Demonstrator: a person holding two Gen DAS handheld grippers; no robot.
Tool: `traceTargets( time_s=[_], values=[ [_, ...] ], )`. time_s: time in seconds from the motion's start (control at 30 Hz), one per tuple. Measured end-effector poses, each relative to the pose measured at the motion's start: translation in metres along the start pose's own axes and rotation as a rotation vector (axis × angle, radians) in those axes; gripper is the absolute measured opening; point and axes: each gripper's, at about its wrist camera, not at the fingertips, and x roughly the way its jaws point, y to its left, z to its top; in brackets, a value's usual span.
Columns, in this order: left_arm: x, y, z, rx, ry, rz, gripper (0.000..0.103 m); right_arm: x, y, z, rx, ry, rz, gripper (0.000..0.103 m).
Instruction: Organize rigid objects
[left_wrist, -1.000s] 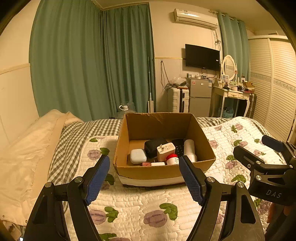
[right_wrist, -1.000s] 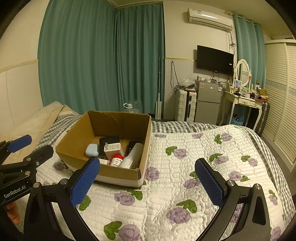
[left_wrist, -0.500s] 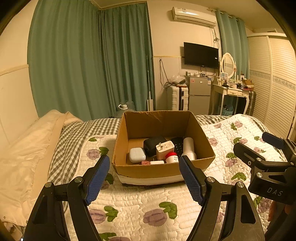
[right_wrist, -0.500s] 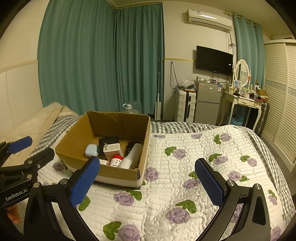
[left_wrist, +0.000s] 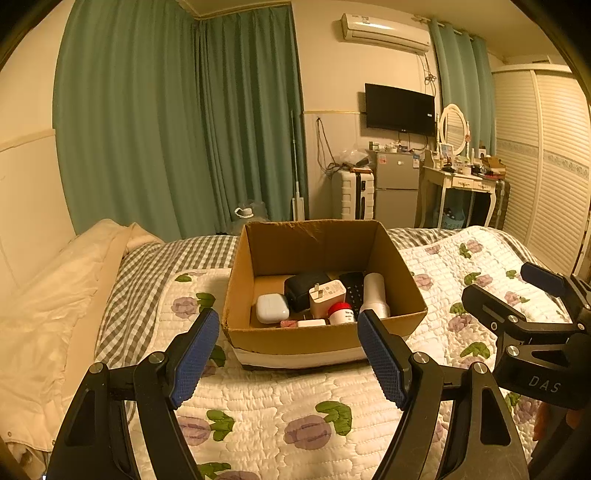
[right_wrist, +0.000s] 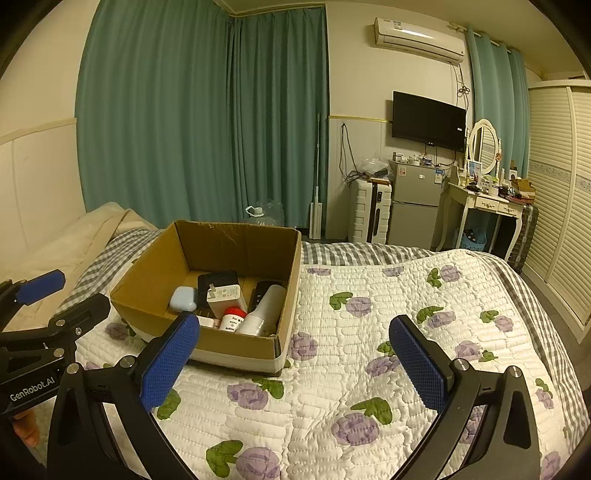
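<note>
Both grippers have barely shifted, left gripper (left_wrist: 288, 354) and right gripper (right_wrist: 295, 354) jaws wide, empty

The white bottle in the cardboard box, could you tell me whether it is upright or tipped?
Tipped: the white bottle lies on its side in the cardboard box.

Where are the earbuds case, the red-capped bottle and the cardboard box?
earbuds case (left_wrist: 272, 308), left wrist view, lid top.
red-capped bottle (left_wrist: 340, 308), left wrist view, red cap.
cardboard box (right_wrist: 236, 341), right wrist view, front wall.

We see a bed (right_wrist: 424, 295) under a floral quilt, with an open cardboard box (right_wrist: 236, 343) resting left of centre on it
</note>
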Motion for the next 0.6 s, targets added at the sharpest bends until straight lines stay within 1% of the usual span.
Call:
traceTargets(
  time_s=[0.6],
  values=[
    [0.0, -0.0008, 0.0006, -0.001, 0.0, -0.003, 0.08, 0.0019, 0.0001, -0.0024, -0.001, 0.008, -0.003, 0.103]
  ],
)
